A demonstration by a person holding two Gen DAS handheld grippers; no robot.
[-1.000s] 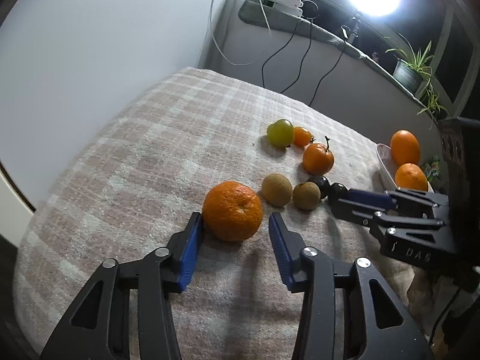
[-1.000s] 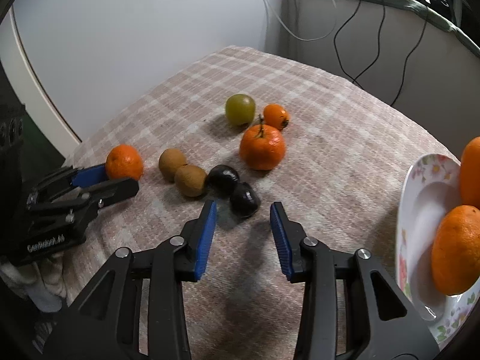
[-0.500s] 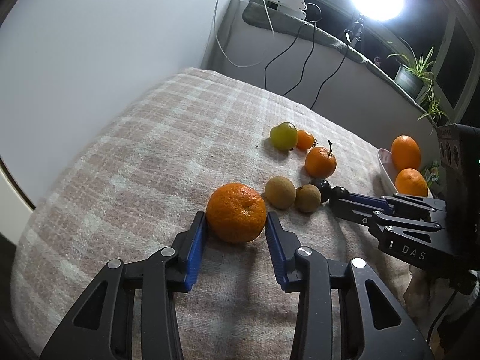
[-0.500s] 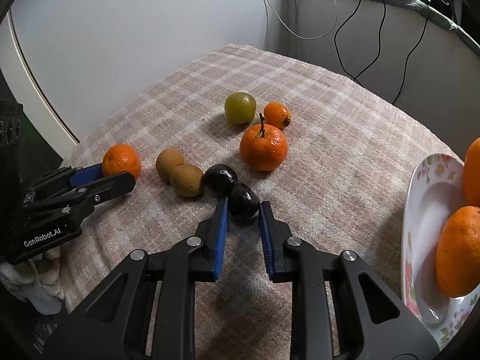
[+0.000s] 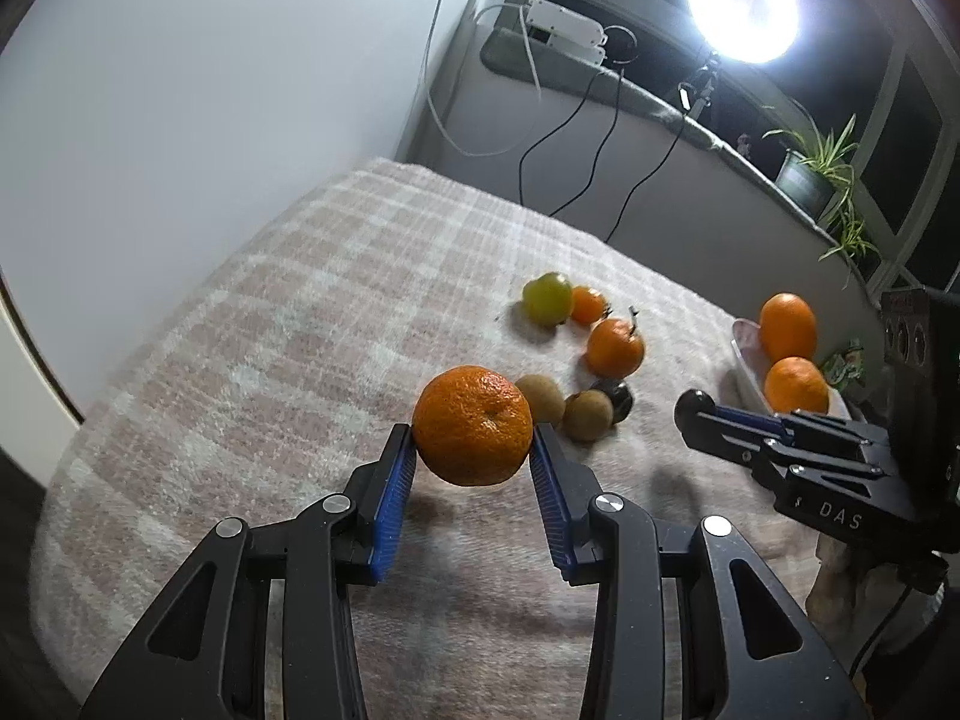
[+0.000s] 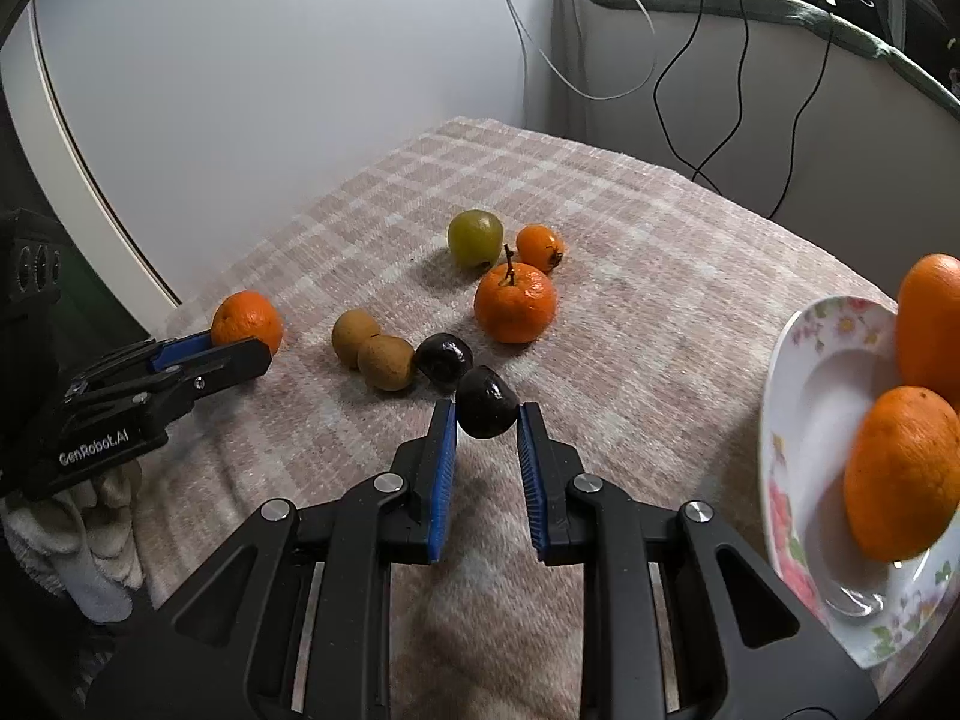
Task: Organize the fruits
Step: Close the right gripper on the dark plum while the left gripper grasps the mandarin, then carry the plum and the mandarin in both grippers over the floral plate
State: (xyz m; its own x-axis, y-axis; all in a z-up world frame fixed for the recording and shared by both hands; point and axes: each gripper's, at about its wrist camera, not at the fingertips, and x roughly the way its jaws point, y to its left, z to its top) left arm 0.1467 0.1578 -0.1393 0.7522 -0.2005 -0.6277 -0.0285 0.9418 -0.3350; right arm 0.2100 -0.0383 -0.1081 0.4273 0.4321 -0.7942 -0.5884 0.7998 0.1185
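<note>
My left gripper [image 5: 471, 447] is shut on a large orange mandarin [image 5: 473, 426], both blue pads pressing its sides just above the checked cloth [image 5: 336, 324]. My right gripper [image 6: 486, 423] is shut on a dark plum [image 6: 486, 401]. A second dark plum [image 6: 444, 358] lies right behind it, beside two brown fruits [image 6: 387, 362]. Farther back sit a stemmed mandarin [image 6: 515, 302], a small orange fruit [image 6: 539, 247] and a green fruit [image 6: 474, 238]. At the right a flowered plate [image 6: 810, 408] holds two oranges [image 6: 903, 474].
A white wall borders the cloth on the left. Behind it a ledge [image 5: 660, 102] carries cables, a power strip, a bright lamp [image 5: 744, 6] and a potted plant [image 5: 810, 174]. The left gripper [image 6: 240, 351] shows at the left of the right wrist view.
Both grippers' jaws have come together: the left on the mandarin, now slightly off the cloth, the right on the nearer dark plum. The other fruits have not moved.
</note>
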